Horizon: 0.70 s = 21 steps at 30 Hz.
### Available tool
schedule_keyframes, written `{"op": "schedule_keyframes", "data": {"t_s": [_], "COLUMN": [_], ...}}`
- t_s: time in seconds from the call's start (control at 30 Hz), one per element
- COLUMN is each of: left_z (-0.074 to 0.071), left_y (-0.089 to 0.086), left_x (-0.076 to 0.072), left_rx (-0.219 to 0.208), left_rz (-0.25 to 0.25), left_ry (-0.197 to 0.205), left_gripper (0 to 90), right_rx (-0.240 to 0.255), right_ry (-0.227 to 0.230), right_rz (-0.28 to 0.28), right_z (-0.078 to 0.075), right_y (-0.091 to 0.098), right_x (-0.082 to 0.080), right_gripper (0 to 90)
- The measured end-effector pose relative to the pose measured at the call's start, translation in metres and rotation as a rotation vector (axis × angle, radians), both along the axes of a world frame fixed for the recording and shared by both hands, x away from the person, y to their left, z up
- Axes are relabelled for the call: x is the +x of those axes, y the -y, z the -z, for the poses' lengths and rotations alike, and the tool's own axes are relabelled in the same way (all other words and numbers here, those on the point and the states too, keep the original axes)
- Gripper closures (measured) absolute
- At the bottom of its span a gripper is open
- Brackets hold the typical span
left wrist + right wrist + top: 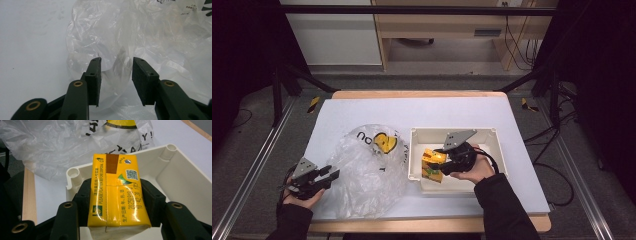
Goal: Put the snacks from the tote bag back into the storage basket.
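The right gripper (116,202) clamps its jaws on a yellow drink carton (117,195) over the cream tray (497,145); the left gripper (116,80) stands open around a fold of the plastic bag (140,37) on the tabletop (462,112)

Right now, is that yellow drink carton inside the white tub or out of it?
Inside. The yellow carton sits within the white tub's walls, clamped between the right gripper's jaws; whether it rests on the bottom, I cannot tell.
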<state>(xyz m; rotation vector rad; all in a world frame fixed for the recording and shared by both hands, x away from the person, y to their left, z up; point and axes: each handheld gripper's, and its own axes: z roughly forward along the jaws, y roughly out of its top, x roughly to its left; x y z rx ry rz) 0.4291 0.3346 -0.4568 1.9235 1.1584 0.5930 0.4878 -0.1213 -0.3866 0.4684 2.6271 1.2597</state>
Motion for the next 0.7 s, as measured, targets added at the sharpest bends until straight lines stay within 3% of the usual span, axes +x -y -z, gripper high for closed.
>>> {"op": "schedule_keyframes", "data": {"t_s": [0.7], "left_z": [0.000], "left_y": [0.000], "left_x": [0.000], "left_rx": [-0.001], "left_rz": [0.003], "left_ry": [0.004], "left_gripper": [59.4], "right_rx": [-0.005], "right_ry": [0.015], "right_rz": [-0.035], "right_z": [0.023], "right_y": [-0.010], "right_x": [0.003], "right_gripper": [50.8]}}
